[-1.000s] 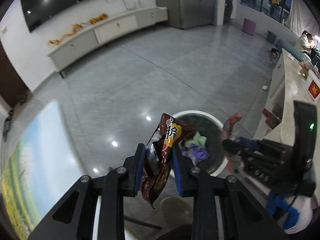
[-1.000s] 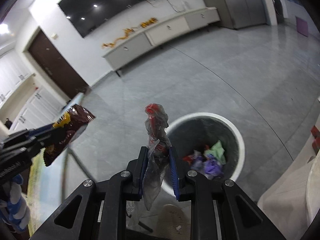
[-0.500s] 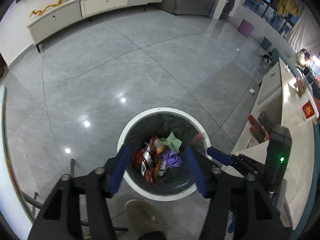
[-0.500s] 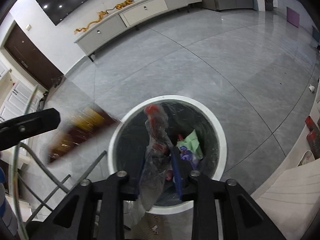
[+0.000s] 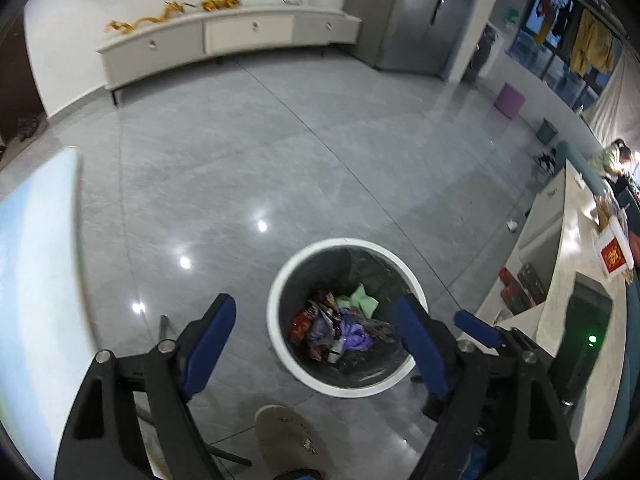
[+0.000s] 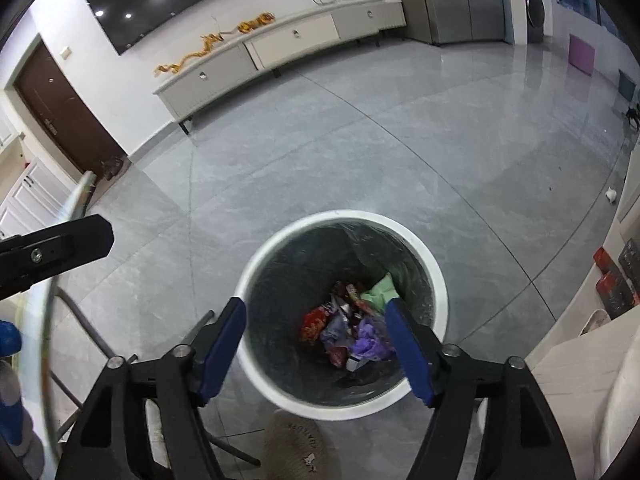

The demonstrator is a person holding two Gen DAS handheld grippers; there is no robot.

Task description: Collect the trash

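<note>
A round white-rimmed trash bin with a dark liner stands on the grey floor below both grippers. Several wrappers lie at its bottom: red, purple and green pieces. My left gripper hangs above the bin, its jaws opening, with nothing between the blue pads. My right gripper is also over the bin, jaws opening and empty. In the left wrist view the right gripper's blue finger shows at the right; in the right wrist view part of the left gripper shows at the left.
A glass-topped table edge with metal legs is at the left. A pale counter with boxes runs along the right. A slipper is just in front of the bin. A long white cabinet lines the far wall.
Both grippers held wrappers a second ago, a brown snack bag left and a clear plastic wrapper right. Both jaws have since spread wide and the wrappers have dropped into the bin.
</note>
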